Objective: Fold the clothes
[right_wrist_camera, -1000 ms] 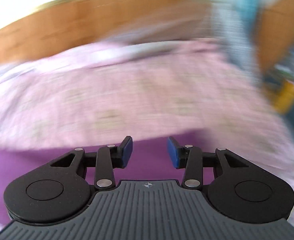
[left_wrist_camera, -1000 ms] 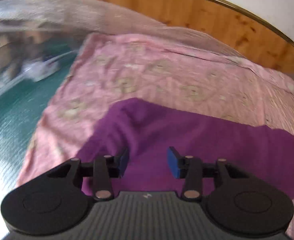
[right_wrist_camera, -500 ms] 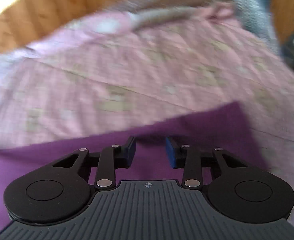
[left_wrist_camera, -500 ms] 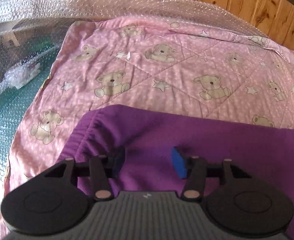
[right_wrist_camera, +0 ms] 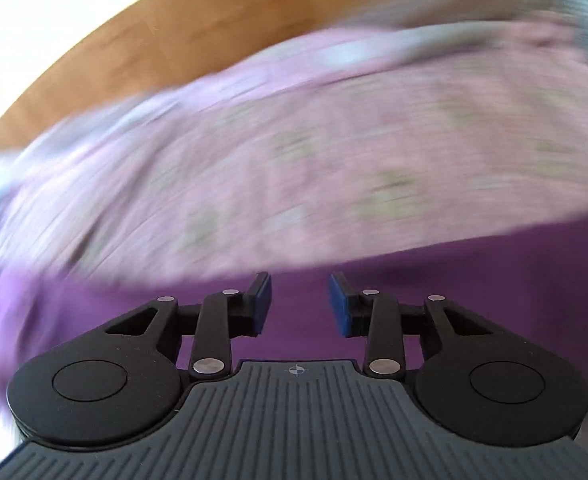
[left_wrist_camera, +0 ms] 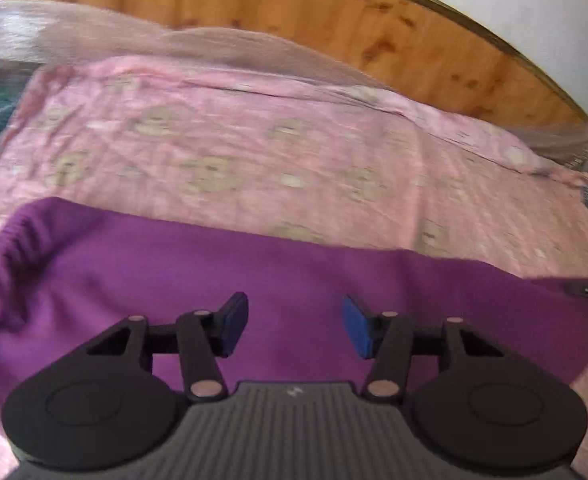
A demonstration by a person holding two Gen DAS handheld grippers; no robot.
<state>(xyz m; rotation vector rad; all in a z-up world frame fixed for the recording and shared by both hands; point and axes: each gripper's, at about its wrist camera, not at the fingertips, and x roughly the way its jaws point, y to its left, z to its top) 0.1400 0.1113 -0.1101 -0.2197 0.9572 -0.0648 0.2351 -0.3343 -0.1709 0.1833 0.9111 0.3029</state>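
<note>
Across the left wrist view, at the left edge, the gathered elastic waistband (left_wrist_camera: 12, 248) of a purple garment (left_wrist_camera: 294, 272) is seen, and from there the cloth runs flat across the lower half of the frame toward the right edge. It is spread on a pink bear-print quilt (left_wrist_camera: 254, 152) that covers the bed; a sheet of bubble wrap (left_wrist_camera: 94, 28) and a wooden headboard (left_wrist_camera: 333, 12) fill the upper part of the frame. At lower centre the left tool (left_wrist_camera: 295, 326) is held over the cloth with its blue pads parted and nothing pinched between them. At the far right edge a small dark piece (left_wrist_camera: 587, 290) is seen on the garment; what it is cannot be told.

In the right wrist view, heavily blurred, the purple garment (right_wrist_camera: 473, 280) fills the lower band of the frame from left to right, with the quilt (right_wrist_camera: 294, 160) above it. The right tool (right_wrist_camera: 299, 304) at lower centre is closing slowly, its pads still apart and no fabric caught between them.

The step in hand is judged to be the approach before a fold: the garment is laid out, and neither tool grips it. For the next move, each tool would need to be lowered onto an edge or corner of the cloth and closed on it, so that one part can be lifted over the rest.
</note>
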